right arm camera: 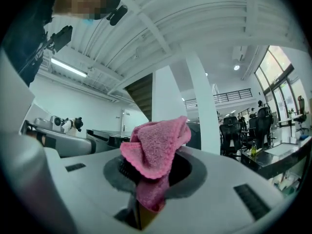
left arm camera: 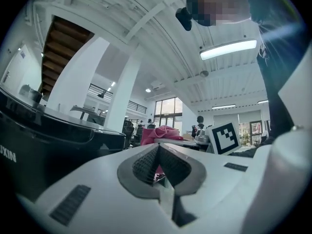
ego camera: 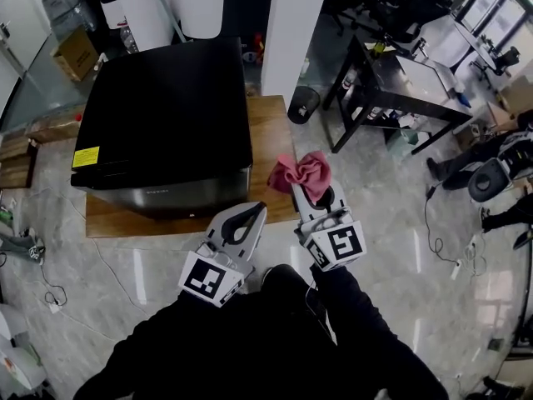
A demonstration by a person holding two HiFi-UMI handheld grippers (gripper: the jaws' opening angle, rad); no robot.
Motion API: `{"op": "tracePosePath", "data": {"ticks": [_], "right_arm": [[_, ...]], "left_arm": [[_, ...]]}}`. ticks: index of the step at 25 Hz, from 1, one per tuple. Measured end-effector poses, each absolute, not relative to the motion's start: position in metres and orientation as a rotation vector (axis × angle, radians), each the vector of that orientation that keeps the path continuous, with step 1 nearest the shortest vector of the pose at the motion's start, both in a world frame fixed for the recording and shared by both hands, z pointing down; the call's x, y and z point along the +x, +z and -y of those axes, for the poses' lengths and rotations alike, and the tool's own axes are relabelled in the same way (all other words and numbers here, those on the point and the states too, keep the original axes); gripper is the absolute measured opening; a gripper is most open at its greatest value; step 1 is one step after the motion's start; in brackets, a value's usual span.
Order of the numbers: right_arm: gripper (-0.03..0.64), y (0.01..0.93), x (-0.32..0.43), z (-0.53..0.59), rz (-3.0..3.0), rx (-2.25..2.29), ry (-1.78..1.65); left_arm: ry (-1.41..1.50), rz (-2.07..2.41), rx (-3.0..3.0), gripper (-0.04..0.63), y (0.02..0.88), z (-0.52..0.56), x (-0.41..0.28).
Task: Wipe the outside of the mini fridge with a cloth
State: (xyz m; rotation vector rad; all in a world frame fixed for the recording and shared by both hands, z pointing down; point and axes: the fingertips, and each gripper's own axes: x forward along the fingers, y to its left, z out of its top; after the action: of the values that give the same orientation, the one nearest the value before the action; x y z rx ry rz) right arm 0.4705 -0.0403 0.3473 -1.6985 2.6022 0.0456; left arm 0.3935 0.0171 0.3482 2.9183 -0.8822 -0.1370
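Observation:
The black mini fridge (ego camera: 162,115) stands on a low wooden platform (ego camera: 271,136), ahead and to the left of both grippers. A crumpled pink cloth (ego camera: 300,173) hangs over the platform's right end, with my right gripper (ego camera: 311,192) shut on it. In the right gripper view the cloth (right arm camera: 153,150) bulges out above the closed jaws of the right gripper (right arm camera: 155,172). My left gripper (ego camera: 242,218) is shut and holds nothing, just in front of the fridge's lower right corner. The left gripper view shows the left gripper (left arm camera: 158,149), the fridge's dark side (left arm camera: 44,140) at left and the cloth (left arm camera: 161,132) beyond.
A white pillar (ego camera: 291,23) rises behind the platform, with a black bin (ego camera: 304,102) beside it. A black desk (ego camera: 408,82) stands to the right. A cardboard box (ego camera: 77,52) sits at the back left. Cables trail over the tiled floor (ego camera: 441,257).

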Motion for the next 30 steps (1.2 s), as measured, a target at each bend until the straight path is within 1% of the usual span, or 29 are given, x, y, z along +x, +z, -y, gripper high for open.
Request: {"op": "tracePosePath", "data": {"ticks": [3,8,13,18,21,24,30], "right_arm": [[0.101,0.342,0.476,0.061,-2.643,-1.652,0.083],[0.101,0.351,0.486,0.103,-2.778,-1.451,0.115],[0.101,0.362,0.480,0.131,-2.902,-1.142,0.078],[0.101,0.366,0.472,0.148,-2.925,-0.841,0.028],[0.101,0.374,0.456,0.158,-2.890,-0.721,-0.084],[0.098,0.387,0.452,0.163,-2.814,-0.643,-0.286],[0.094,0.433,0.442,0.170,-2.736,-0.622,-0.512]], "left_arm": [[-0.142,0.884,2.899,0.006,0.349,-0.011,0.404],[-0.099,0.967,2.869,0.006,0.358,0.007,0.440],[-0.168,1.181,2.854,0.006,0.353,0.032,0.463],[-0.160,1.410,2.785,0.006,0.359,0.047,0.482],[-0.152,1.529,2.700,0.006,0.370,0.054,0.476],[-0.132,1.625,2.632,0.006,0.376,0.050,0.478],[-0.099,1.749,2.545,0.006,0.405,0.054,0.464]]}}
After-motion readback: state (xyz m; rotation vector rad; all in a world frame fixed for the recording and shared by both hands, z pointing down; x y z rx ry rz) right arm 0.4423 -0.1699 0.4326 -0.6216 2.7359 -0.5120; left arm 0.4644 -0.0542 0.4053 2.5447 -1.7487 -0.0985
